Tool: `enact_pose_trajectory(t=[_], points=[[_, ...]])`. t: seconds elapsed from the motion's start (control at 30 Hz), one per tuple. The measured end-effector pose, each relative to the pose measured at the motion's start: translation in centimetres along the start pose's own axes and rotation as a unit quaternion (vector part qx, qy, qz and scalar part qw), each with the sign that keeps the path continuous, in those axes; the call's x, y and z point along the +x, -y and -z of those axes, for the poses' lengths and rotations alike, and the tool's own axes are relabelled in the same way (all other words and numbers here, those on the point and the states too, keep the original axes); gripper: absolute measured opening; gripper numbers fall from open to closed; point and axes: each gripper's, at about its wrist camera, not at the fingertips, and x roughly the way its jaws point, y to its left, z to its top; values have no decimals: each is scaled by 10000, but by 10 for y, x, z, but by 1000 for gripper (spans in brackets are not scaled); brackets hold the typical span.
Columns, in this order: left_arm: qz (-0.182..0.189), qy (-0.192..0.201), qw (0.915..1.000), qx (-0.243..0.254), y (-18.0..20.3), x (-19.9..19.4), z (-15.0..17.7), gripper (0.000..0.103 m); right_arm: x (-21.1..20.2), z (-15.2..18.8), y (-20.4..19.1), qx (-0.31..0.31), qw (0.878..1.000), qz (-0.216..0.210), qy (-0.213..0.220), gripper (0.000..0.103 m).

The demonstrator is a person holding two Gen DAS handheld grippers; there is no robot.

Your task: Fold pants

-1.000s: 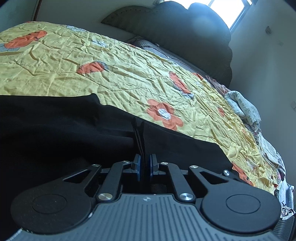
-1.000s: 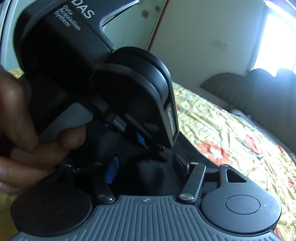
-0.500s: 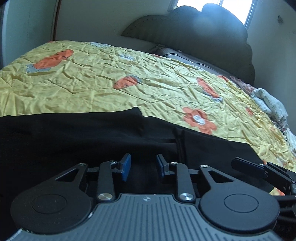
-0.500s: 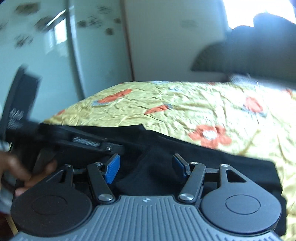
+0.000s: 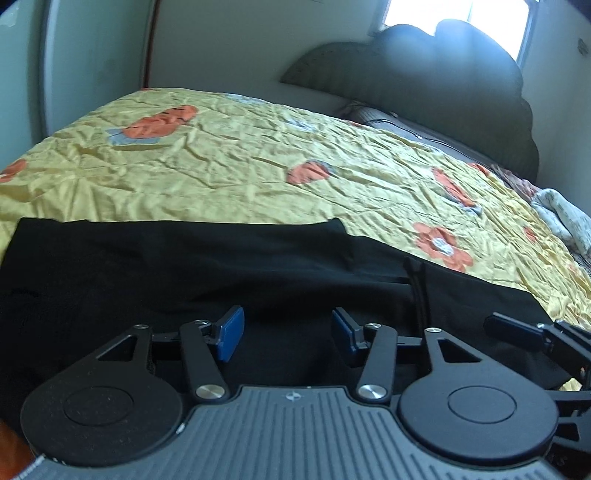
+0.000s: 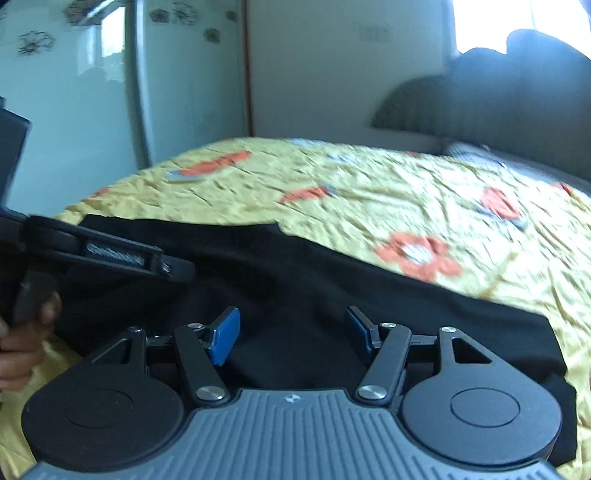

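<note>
- Pants (image 5: 184,266), black, lie flat across the near edge of the bed, right under both grippers, stretching left to right over the yellow bedspread (image 5: 258,166).
- Left gripper (image 5: 286,334) sits just above the dark cloth, its blue pads (image 5: 231,332) spread wide, nothing between them.
- Right gripper (image 6: 291,334) does the same over in the right wrist view: jaws wide apart, blue pads clear of the fabric, gripping nothing.
- A black drawstring (image 5: 417,291) runs up the cloth just right of the left gripper's far pad.
- At the right edge of the left wrist view, part of the other gripper's black frame pokes in over the pants.
- In the right wrist view, the person's left hand (image 6: 22,350) shows at the near left, wrapped around the other gripper's handle.
- Farther out, the bedspread carries orange flowers (image 5: 441,245) and plenty of wrinkles.
- At the far end stands a dark padded headboard (image 5: 424,81), with a bright window (image 5: 454,22) behind it.
- Far left, in the right wrist view, a pale wardrobe door (image 6: 74,92) with flower prints.
</note>
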Motion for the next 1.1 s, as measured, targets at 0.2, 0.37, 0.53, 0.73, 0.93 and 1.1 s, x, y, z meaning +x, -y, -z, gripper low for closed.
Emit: enact_pose_trajectory(t=[0.2, 0.37, 0.53, 0.73, 0.93, 1.1], points=[[-255, 46, 9996, -134, -23, -10, 2, 57, 9, -9, -43, -472, 9983, -346, 23, 62], [-392, 101, 9991, -142, -36, -17, 5, 57, 15, -10, -65, -662, 9965, -509, -3, 62], [-394, 149, 9990, -159, -40, -22, 7, 58, 16, -8, -80, -804, 9950, -595, -19, 62], [-415, 173, 9989, -106, -40, -25, 10, 58, 14, -5, -90, -877, 9941, -642, -41, 62], [-221, 163, 9993, -270, -35, -33, 7, 58, -8, 6, -86, -1260, 9916, -274, 106, 62], [323, 76, 9994, -41, 3, -30, -5, 61, -54, 27, -27, -873, 9917, 881, 332, 62]])
